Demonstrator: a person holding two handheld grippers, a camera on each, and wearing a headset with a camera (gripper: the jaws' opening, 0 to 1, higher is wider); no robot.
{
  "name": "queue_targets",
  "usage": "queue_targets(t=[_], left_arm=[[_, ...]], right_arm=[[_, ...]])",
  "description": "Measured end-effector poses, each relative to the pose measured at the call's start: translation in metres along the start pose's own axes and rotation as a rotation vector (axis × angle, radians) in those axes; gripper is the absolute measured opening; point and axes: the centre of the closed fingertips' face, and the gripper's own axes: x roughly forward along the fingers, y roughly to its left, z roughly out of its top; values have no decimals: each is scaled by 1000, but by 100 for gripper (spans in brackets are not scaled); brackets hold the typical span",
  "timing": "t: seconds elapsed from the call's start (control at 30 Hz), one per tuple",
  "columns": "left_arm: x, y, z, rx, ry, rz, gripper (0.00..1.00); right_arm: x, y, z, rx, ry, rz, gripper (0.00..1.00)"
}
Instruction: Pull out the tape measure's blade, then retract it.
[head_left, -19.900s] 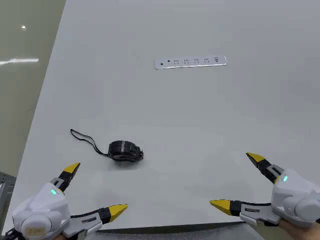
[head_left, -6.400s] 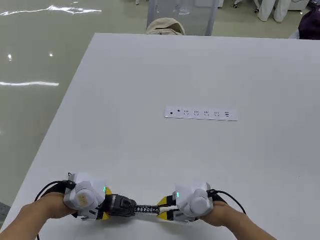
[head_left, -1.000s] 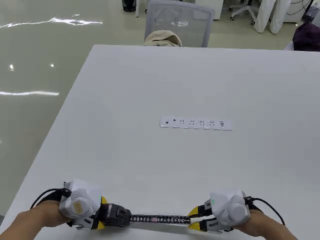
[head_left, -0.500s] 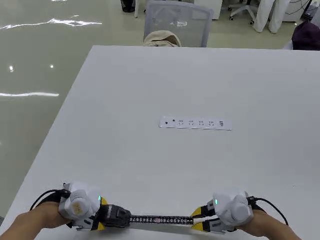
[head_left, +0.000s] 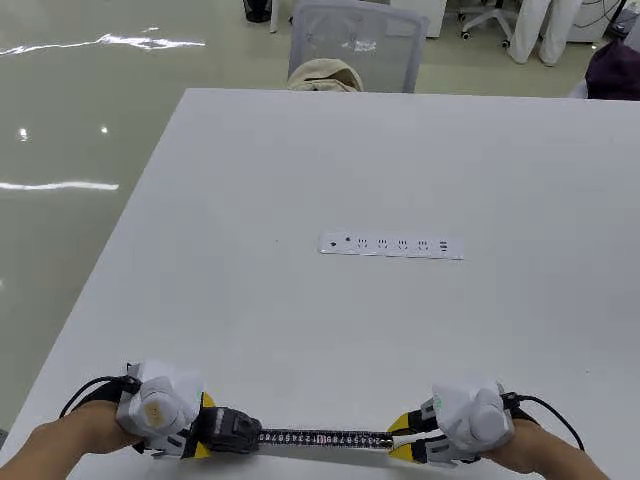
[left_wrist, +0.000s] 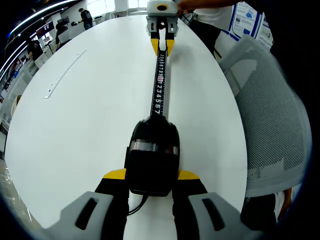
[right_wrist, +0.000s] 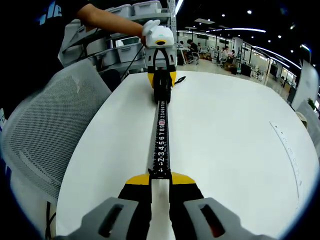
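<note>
1. The left gripper has its yellow-tipped jaws clamped on the black tape measure case, which sits low over the table by its near edge.
2. The right gripper pinches the blade's tip, jaws narrow. The blade runs straight between the two grippers.
3. A good run of numbered blade is out, so the pull looks largely done. Retraction remains.
4. The near edge lies just beside both grippers, with a mesh chair beyond it. Bare tabletop opens ahead, and the power strip sits well apart.
</note>
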Motion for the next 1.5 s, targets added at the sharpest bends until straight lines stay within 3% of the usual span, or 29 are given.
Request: queue_targets(t=[1.5], left_arm=[[0,0,1,1,4,-2,29]], right_arm=[[-22,-2,-22,24,34,-7,10]])
